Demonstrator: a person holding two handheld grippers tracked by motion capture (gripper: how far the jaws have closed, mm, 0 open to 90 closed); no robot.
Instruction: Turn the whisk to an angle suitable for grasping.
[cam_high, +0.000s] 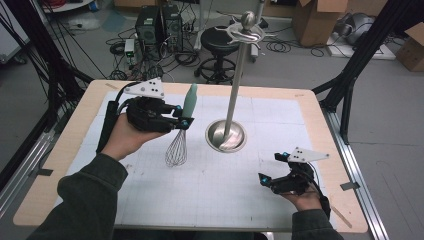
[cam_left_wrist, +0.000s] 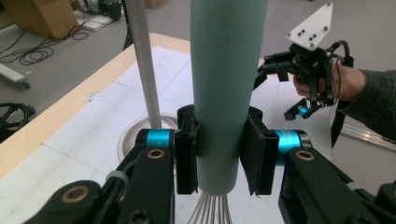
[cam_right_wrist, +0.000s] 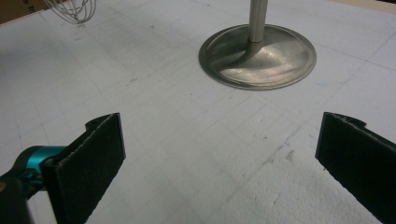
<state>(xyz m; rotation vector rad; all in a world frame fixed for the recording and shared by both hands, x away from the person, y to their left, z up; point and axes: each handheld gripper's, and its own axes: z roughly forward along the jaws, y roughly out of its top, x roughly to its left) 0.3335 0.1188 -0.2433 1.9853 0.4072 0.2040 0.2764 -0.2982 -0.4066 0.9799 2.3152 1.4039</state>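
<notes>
Above white table mat (cam_high: 200, 190), left claw (cam_high: 182, 120) clamps upright whisk (cam_high: 180, 142).

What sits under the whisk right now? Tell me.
Bare white mat lies under the whisk, which the left gripper holds by its green handle, wires down. Whether the wires touch the mat cannot be told.
</notes>
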